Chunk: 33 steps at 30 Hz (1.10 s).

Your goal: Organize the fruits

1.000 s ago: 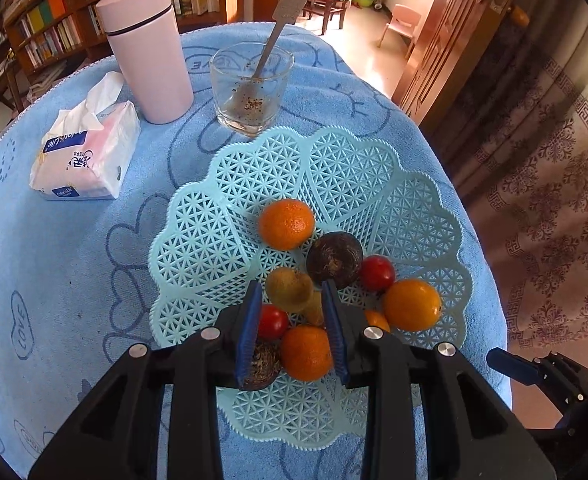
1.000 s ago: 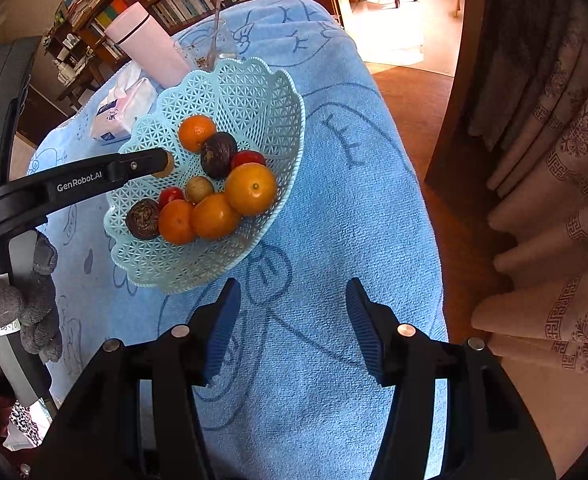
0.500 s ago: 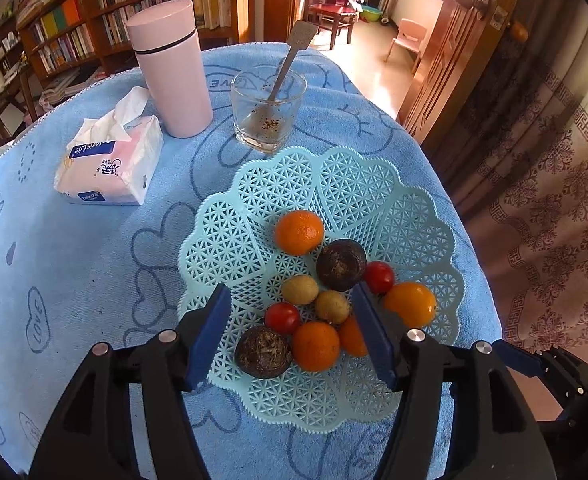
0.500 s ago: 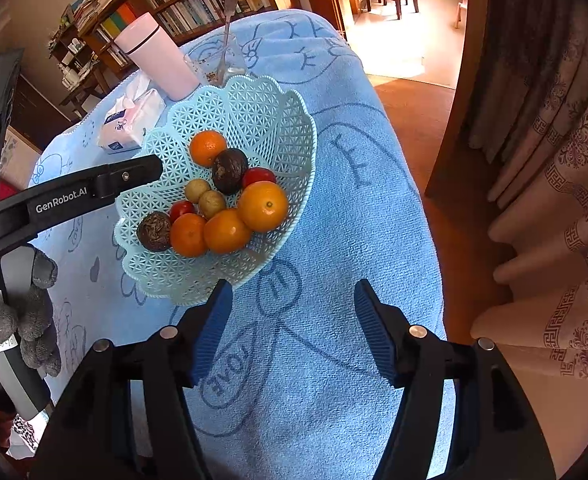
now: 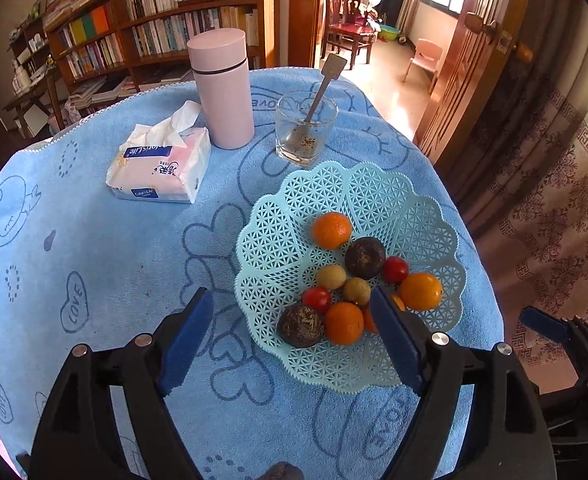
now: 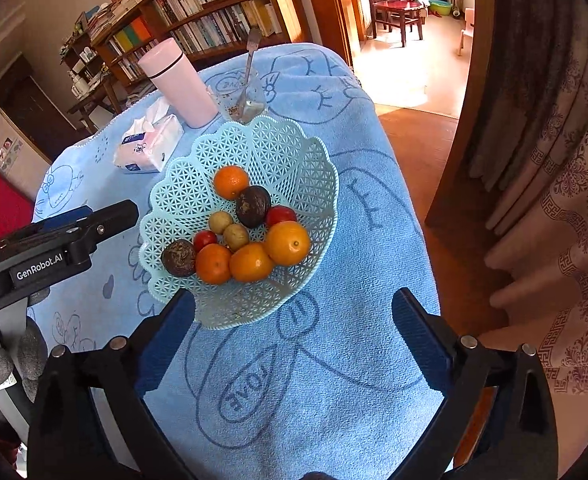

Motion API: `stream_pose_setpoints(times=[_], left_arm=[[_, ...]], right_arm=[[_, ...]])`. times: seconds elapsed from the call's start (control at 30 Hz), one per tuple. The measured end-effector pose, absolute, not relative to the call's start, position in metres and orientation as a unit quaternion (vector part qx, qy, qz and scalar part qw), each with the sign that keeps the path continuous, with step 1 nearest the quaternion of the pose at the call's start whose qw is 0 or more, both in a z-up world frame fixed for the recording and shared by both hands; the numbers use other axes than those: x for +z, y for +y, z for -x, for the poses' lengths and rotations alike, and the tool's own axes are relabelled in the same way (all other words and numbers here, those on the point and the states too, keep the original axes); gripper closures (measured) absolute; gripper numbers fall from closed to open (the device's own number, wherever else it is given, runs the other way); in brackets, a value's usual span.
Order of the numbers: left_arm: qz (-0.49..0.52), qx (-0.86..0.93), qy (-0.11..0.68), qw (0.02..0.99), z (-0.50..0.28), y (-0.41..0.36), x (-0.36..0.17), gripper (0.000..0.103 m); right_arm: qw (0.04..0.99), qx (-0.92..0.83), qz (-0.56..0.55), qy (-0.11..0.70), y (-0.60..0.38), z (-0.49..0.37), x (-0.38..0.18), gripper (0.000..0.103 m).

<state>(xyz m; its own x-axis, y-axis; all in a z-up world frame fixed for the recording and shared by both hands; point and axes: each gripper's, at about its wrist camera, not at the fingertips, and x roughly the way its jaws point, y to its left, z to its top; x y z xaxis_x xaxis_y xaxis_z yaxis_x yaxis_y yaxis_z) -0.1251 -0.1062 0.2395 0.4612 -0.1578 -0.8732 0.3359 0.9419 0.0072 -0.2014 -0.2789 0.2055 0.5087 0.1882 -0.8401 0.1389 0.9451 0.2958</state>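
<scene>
A light blue lattice fruit basket stands on the blue towel-covered table. It holds several oranges, two dark passion fruits, two cherry tomatoes and two small tan longans. My left gripper is open and empty, above the basket's near edge. My right gripper is open and empty, over the towel in front of the basket. The left gripper also shows in the right wrist view.
A pink tumbler, a tissue pack and a glass with a spoon stand behind the basket. The table edge drops to the floor on the right. Bookshelves and a doorway lie beyond.
My left gripper opened, released a longan into the basket and pulled back and up. My right gripper drew back slightly, staying open.
</scene>
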Motion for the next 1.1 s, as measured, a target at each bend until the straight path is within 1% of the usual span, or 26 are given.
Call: stream_pose_setpoints(times=[0.03,0.17,0.37,0.63,0.8,1.1], left_arm=[[-0.09,-0.146,0.493,0.853,0.128,-0.105,0.243,0.014],[-0.096,-0.149,0.481,0.859,0.138,-0.101,0.251,0.012],[-0.108,-0.135,0.455,0.874,0.151,-0.095,0.264,0.012],[-0.116,-0.122,0.431,0.887,0.16,-0.095,0.275,0.012],[-0.142,-0.1,0.435,0.884,0.162,-0.1,0.274,0.012],[-0.151,-0.098,0.443,0.878,0.164,-0.099,0.267,0.012]], right_arm=[[0.858,0.013,-0.156,0.49,-0.276,0.202,0.209,0.003],[0.872,0.003,-0.108,0.478,-0.266,0.203,0.218,0.003],[0.88,0.002,-0.071,0.47,-0.255,0.205,0.225,0.003],[0.898,0.0,-0.022,0.439,-0.241,0.211,0.24,0.003],[0.903,0.002,-0.012,0.43,-0.238,0.212,0.245,0.003],[0.901,0.007,-0.014,0.434,-0.237,0.21,0.244,0.003]])
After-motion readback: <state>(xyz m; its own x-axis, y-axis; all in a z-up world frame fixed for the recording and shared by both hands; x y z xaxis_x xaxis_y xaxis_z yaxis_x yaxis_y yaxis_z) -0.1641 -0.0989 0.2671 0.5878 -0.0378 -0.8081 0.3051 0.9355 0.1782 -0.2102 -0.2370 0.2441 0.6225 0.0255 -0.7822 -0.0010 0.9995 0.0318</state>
